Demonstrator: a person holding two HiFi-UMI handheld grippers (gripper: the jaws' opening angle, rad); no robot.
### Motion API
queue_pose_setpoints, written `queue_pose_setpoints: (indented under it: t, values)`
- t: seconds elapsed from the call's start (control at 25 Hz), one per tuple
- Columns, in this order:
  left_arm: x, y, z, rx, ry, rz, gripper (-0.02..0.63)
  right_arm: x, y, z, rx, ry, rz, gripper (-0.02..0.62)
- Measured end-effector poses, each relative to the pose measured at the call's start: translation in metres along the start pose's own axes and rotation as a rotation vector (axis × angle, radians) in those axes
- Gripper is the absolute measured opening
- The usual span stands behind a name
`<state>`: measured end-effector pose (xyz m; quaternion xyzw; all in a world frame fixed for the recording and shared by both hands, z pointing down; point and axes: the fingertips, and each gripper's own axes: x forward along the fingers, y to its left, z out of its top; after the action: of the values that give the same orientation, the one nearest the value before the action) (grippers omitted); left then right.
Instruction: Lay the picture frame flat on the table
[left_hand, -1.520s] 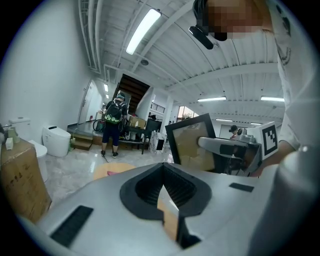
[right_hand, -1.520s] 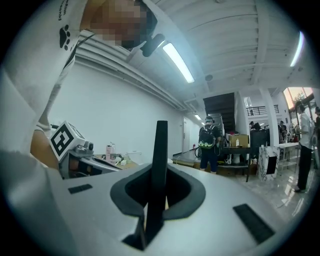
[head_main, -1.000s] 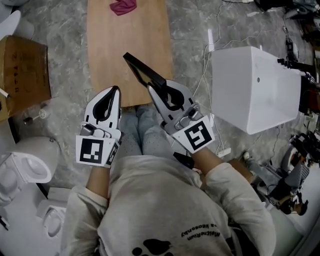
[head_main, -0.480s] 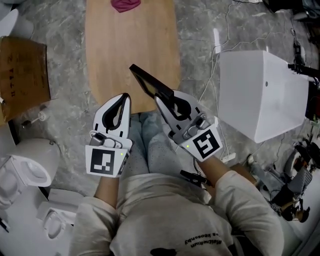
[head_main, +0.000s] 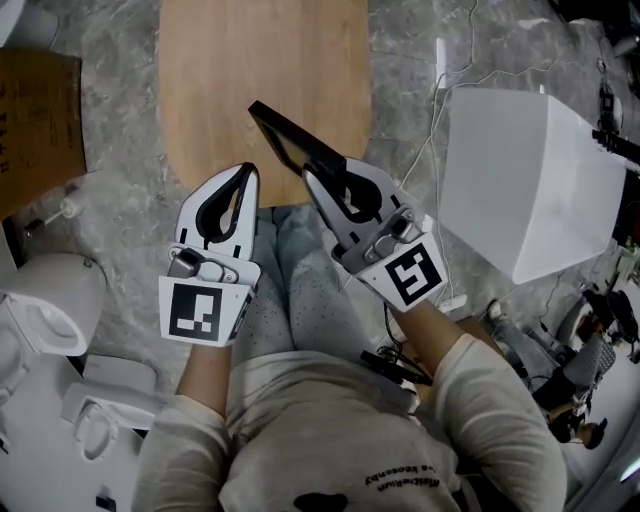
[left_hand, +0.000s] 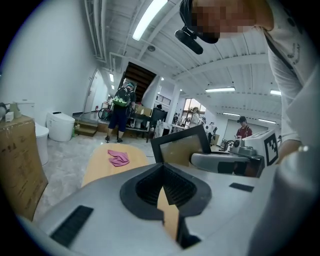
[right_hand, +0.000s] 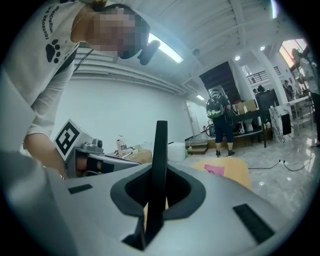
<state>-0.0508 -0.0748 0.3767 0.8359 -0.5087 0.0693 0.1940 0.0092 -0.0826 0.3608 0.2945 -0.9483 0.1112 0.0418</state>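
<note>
Head view: person seated at near end of a long wooden table, both grippers out front, over lap & table edge.
Table: light wood, narrow, runs away from person; plenty of free top beyond the grippers.
White box: on floor to right of table, apart from it; not part of the job.
Cardboard box: on floor at left, well apart.
Frame: black rim, standing on edge & tilted, over table's near end. Not flat yet. Can't tell if its far corner touches the wood.
R gripper: jaws narrow, clamped on frame's near edge. R gripper view shows the dark rim upright between the pads.
L gripper: jaws together, nothing between them; just beside R gripper, apart from frame, which shows to its right in L gripper view.
Pink cloth: seen in L gripper view, farther down the table, well apart from frame.
Done: frame gripped & positioned over table, as far as pics show.
Left: most of it, I'd say. Tip frame over till its face lies on the wood, release, pull R gripper back.
Progress est.: early to mid.
</note>
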Motion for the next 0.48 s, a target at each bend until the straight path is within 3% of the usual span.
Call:
queue_pose_setpoints:
  t: [0.28,0.48]
  values:
    - [0.001,0.025,-0.034,-0.037,0.029,0.003,0.008,0.018,0.005,-0.030,0.041,0.012,0.021,0.034]
    - [0.008,0.023,-0.060,-0.009,0.084,-0.044,0.009,0.018,0.008,-0.047,0.061,0.025,0.062,0.034]
